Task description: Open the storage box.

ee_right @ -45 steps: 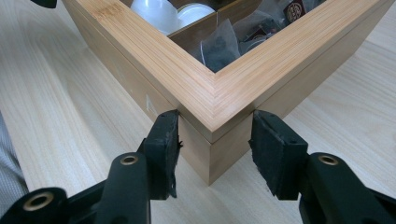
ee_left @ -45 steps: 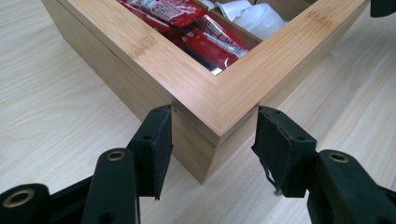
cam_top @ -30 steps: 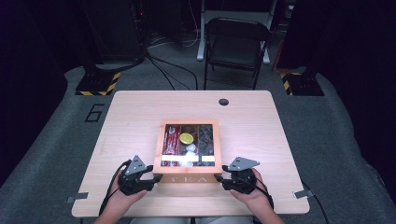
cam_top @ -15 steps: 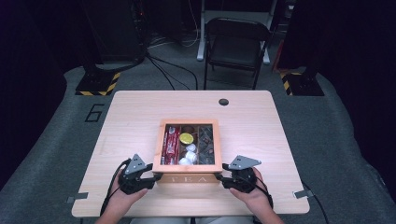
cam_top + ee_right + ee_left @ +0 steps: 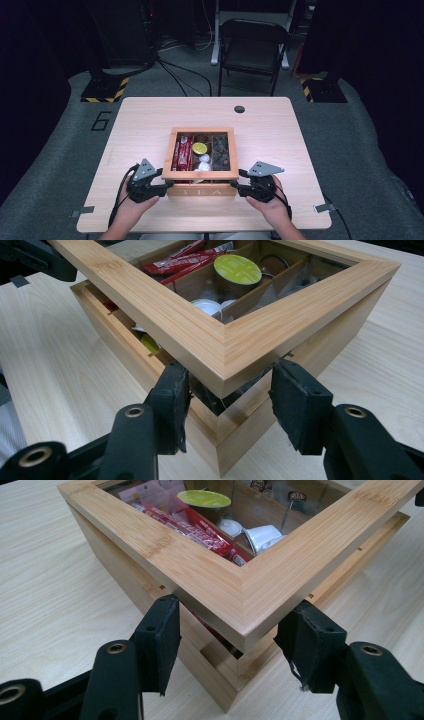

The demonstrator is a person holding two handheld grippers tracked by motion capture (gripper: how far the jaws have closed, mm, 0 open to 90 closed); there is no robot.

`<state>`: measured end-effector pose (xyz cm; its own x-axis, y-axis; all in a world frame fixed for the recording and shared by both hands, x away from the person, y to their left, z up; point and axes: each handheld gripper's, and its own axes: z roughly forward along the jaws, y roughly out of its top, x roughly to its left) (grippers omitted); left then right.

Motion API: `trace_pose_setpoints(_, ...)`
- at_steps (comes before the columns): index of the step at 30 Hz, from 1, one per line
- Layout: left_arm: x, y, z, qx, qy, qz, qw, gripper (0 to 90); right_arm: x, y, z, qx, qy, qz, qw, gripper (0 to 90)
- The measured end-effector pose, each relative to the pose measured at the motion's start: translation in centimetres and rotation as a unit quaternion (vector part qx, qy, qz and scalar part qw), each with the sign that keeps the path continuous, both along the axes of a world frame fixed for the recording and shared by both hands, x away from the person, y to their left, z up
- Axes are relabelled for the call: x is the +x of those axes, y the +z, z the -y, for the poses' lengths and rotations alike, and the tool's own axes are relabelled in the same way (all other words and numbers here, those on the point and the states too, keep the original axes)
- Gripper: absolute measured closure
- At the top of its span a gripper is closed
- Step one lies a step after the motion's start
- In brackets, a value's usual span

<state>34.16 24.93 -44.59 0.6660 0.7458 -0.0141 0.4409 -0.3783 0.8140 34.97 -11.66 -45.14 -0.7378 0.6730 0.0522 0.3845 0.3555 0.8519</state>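
Observation:
A wooden tea box marked TEA stands near the table's front edge. Its glass-windowed lid is lifted slightly off the base at the front, leaving a gap. Inside lie red sachets, a yellow-green capsule and white capsules. My left gripper holds the lid's front left corner. In the left gripper view, the left gripper has one jaw against each side of the lid. My right gripper holds the front right corner, and the right gripper clasps the lid the same way.
The light wooden table has a round cable hole at the back. A black folding chair stands behind the table. A "6" is marked on the grey floor at the left.
The lid's front edge has come up a little off the base. Both hands stay at the box's front corners.

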Motion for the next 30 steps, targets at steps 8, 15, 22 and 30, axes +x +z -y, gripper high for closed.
trace_pose_setpoints(8, 0.3, 0.8, -0.2, -0.015, 0.001, -0.01, 0.9998, 42.4, 0.2, 1.1, 0.2, 0.009, -0.002, -0.013, 0.9999, 46.0)
trace_pose_setpoints(15, 0.7, 1.9, -0.4, -0.021, 0.007, -0.005, 0.9997, 42.7, 0.4, 2.3, 0.0, 0.0, -0.003, 0.003, 1.0, 44.6)
trace_pose_setpoints(22, 1.6, 4.2, -0.6, -0.019, 0.008, 0.014, 0.9997, 43.3, 1.3, 4.0, 0.2, 0.018, -0.002, 0.026, 0.9995, 44.9)
trace_pose_setpoints(30, 2.8, 6.8, -0.8, -0.028, 0.003, 0.026, 0.9993, 44.7, 2.8, 4.9, 0.0, 0.028, -0.013, 0.025, 0.9992, 44.3)
